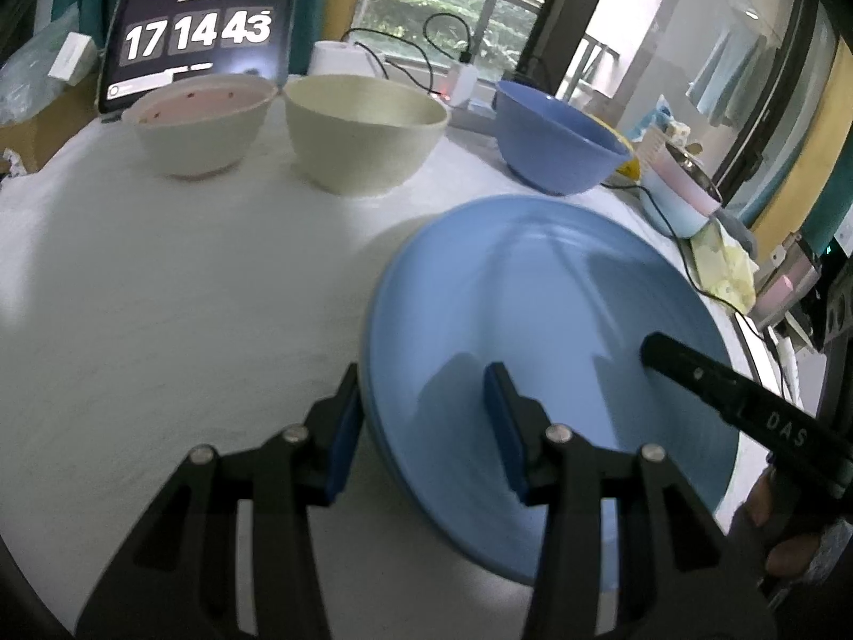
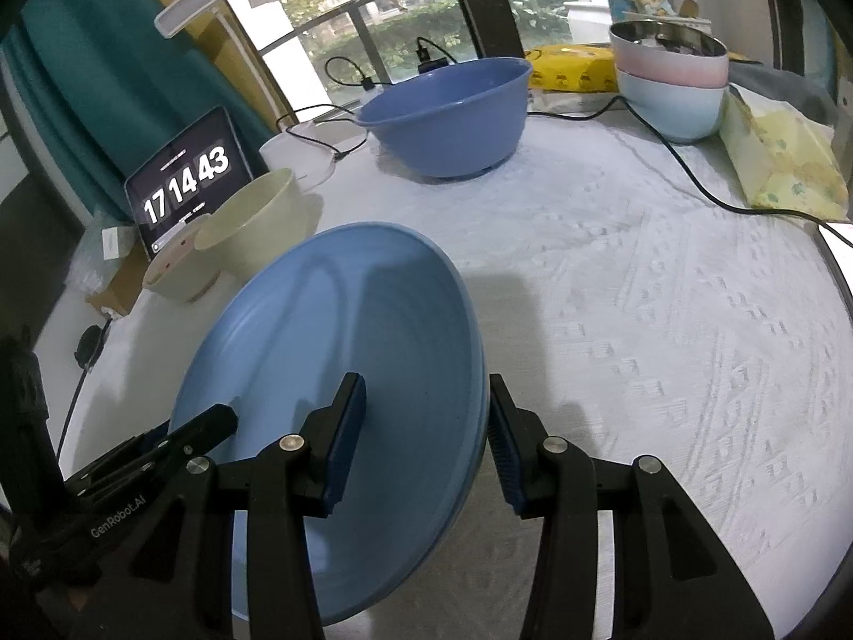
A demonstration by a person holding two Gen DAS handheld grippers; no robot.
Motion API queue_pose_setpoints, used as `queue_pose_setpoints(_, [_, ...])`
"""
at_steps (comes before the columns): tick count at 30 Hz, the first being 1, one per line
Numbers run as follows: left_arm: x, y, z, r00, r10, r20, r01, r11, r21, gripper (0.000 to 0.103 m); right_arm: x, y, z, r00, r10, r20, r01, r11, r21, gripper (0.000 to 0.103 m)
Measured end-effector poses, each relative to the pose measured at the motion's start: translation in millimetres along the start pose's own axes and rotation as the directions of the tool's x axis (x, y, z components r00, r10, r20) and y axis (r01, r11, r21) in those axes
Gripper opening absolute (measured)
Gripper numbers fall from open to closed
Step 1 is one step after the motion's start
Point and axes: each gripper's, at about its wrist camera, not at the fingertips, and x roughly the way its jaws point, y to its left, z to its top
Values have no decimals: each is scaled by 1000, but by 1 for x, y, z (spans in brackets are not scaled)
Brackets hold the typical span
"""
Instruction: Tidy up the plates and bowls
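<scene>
A light blue plate (image 1: 538, 320) lies on the white tablecloth; it also shows in the right wrist view (image 2: 346, 373). My left gripper (image 1: 421, 426) is open, its jaws straddling the plate's left rim. My right gripper (image 2: 426, 432) is open, its jaws straddling the plate's right rim; one of its fingers (image 1: 709, 378) reaches over the plate in the left wrist view. Behind stand a pink-lined white bowl (image 1: 200, 125), a cream bowl (image 1: 365, 133) and a darker blue bowl (image 1: 560, 138), also seen in the right wrist view (image 2: 448, 112).
A tablet (image 1: 200, 34) showing a clock stands at the table's back. Stacked pink and pale blue bowls (image 2: 672, 85) with a metal bowl on top, yellow packets (image 2: 783, 165) and black cables (image 2: 693, 181) lie at the right. A white tablecloth (image 2: 666, 320) covers the table.
</scene>
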Motion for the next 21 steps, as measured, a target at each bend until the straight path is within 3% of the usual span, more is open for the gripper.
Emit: queue_pose_setpoints(21, [-25, 61, -1, 999, 33, 39, -30, 997, -78, 46, 15, 66, 1, 1000, 19, -24, -21, 996, -88, 48])
